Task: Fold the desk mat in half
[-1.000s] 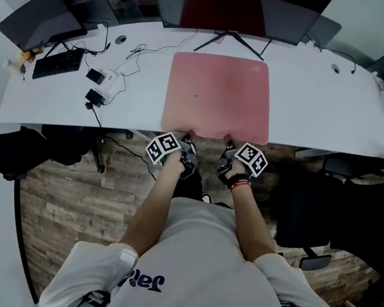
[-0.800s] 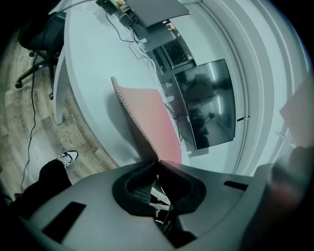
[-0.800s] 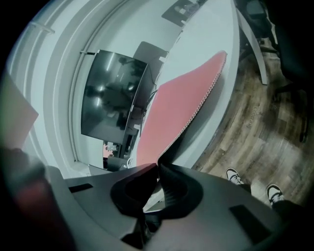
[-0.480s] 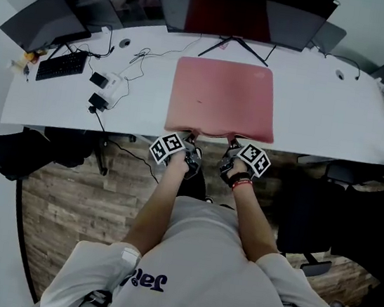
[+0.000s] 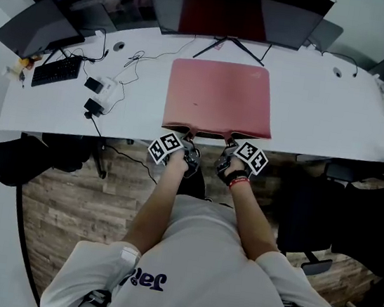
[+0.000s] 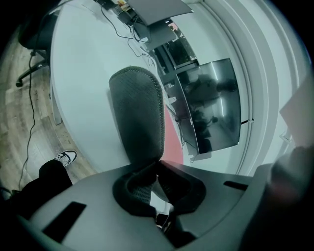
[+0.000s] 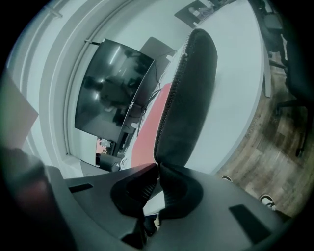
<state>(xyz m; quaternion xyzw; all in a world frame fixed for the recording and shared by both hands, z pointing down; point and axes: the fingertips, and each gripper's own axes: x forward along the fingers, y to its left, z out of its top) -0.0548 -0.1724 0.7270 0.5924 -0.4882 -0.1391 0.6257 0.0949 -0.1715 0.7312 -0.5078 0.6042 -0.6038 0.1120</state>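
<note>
White desk (image 5: pixel 64 106) spans my view, with a black keyboard (image 5: pixel 56 71) at its far left. My left gripper (image 5: pixel 187 139) has its fingers pinched tight on the near edge of the pink desk mat (image 5: pixel 220 96). The mat lies at the desk's middle, with that edge curled up and its dark underside showing. To the right, my right gripper (image 5: pixel 230 145) is clamped on the same edge.

blocked: monitor stand (image 5: pixel 230 43) behind mat (image 5: pixel 220 96); cables (image 5: pixel 136 54) left | open: desk (image 5: pixel 325 111) right
</note>
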